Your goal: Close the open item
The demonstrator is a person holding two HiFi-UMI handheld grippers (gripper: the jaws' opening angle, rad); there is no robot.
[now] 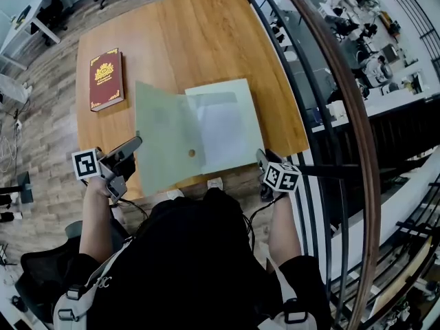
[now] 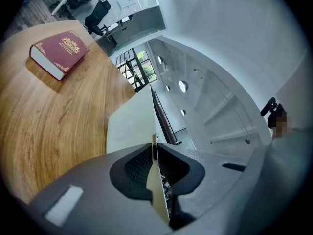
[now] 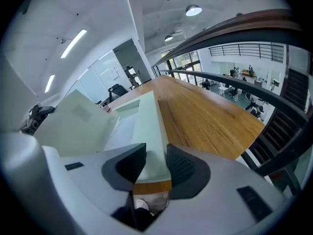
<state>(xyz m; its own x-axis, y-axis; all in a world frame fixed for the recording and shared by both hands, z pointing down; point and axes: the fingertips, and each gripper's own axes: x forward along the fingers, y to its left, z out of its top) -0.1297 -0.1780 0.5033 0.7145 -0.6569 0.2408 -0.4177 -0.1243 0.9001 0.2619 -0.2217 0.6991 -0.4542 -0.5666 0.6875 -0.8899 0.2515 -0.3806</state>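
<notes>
Lying open on the light brown wooden table (image 1: 206, 33), a pale green paper folder (image 1: 237, 91) is being worked at its near end, close to the table's front edge. Its left cover flap (image 1: 161, 143) is being held raised off the wood, pinched along its near edge by the left gripper (image 1: 136, 143); in the left gripper view the thin flap (image 2: 132, 129) is being clenched edge-on between the nearly closed jaws (image 2: 154, 153). The folder's right panel, lying flat with a white sheet (image 1: 223, 129) on it, is being straddled by the right gripper (image 1: 261, 158), whose jaws (image 3: 155, 163) are being kept wide apart, released, with the panel's edge (image 3: 146, 126) between them. A dark red hardback book (image 1: 106, 80) is being left well apart at the far left.
</notes>
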